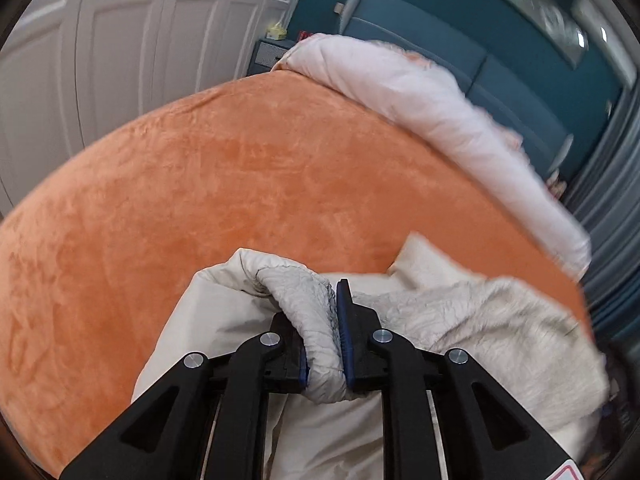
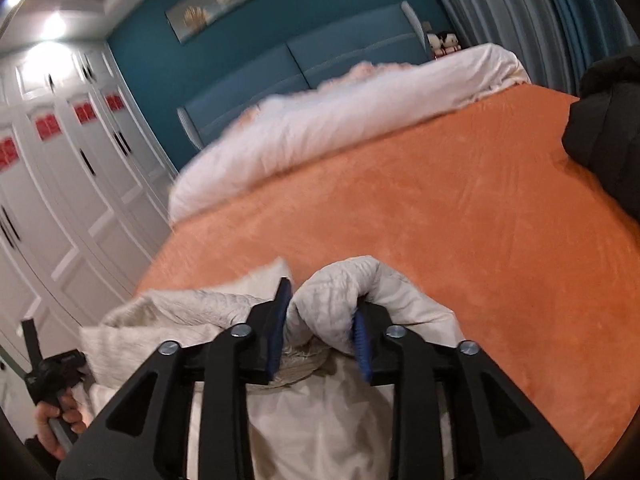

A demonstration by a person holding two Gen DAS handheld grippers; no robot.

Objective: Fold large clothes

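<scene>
Garment, a large cream quilted padded coat (image 1: 460, 320), lies bunched on the orange plush bed cover (image 1: 240, 180), right under and ahead of both tools. Left tool (image 1: 322, 344) is clamped on a rolled cream fold w/ both blue pads pressing it. Right tool (image 2: 320, 328) has jaws partly apart; a fold sits between them, touching the right pad, left pad looks clear, so prob. no real grip. Step looks like laying the coat down/releasing, judged from slack jaws. Next move calls for letting go fully, then re-gripping an edge & spreading flat before folding.
</scene>
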